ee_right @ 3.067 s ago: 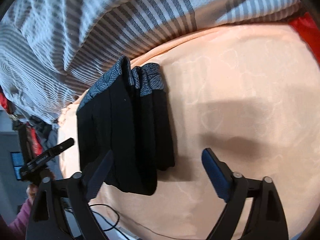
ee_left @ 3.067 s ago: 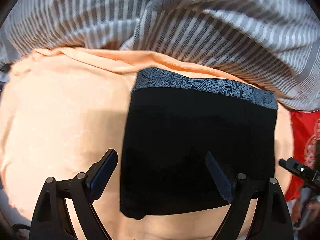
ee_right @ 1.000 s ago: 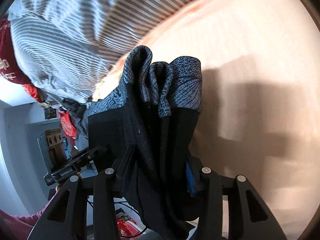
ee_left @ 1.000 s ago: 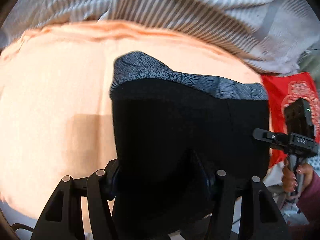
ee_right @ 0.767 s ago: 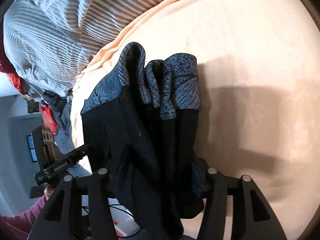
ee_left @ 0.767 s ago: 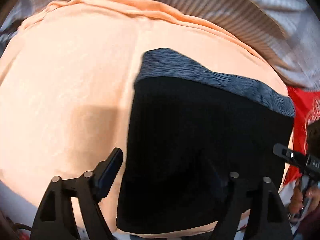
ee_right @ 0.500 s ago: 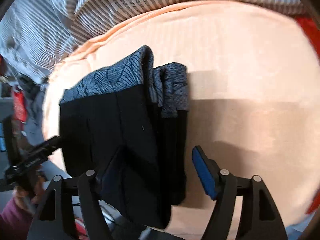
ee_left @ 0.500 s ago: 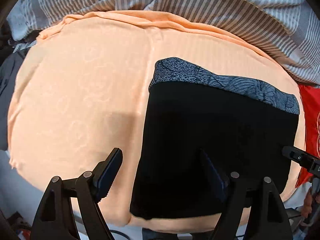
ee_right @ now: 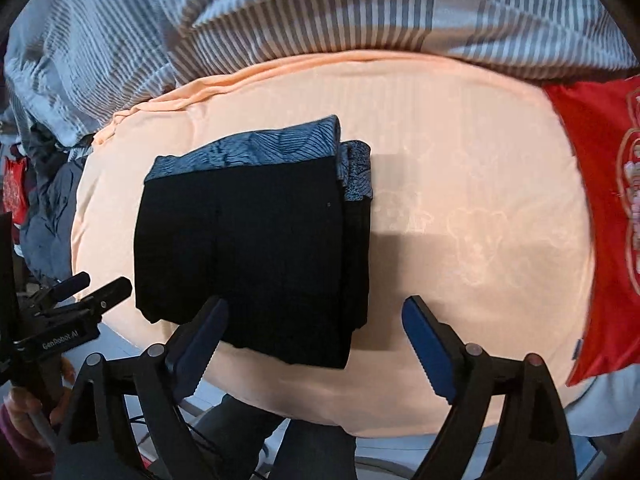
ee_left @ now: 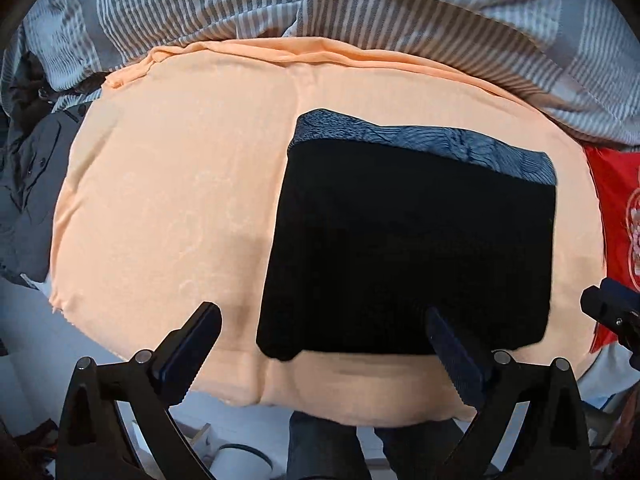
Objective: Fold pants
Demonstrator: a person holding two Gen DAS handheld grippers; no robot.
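The pants (ee_left: 412, 240) lie folded in a compact black bundle on the orange sheet (ee_left: 168, 200) of the bed, near its front edge. Both hand-held grippers, left (ee_left: 324, 344) and right (ee_right: 316, 340), hang wide open and empty above it. Judged finished: pull back straight, without snagging layers. Its long axis runs left-right; the patterned waistband (ee_right: 248, 152) faces far.

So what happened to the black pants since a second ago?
Both tools let go. A second ago the left tool and right tool were clamped on the near edge of the folded pants, lifting it. Now both are open and pulled back, and the pants lie flat on the orange sheet. The fold itself, with the patterned waistband at the far edge, stayed the same, and so did the striped blanket.
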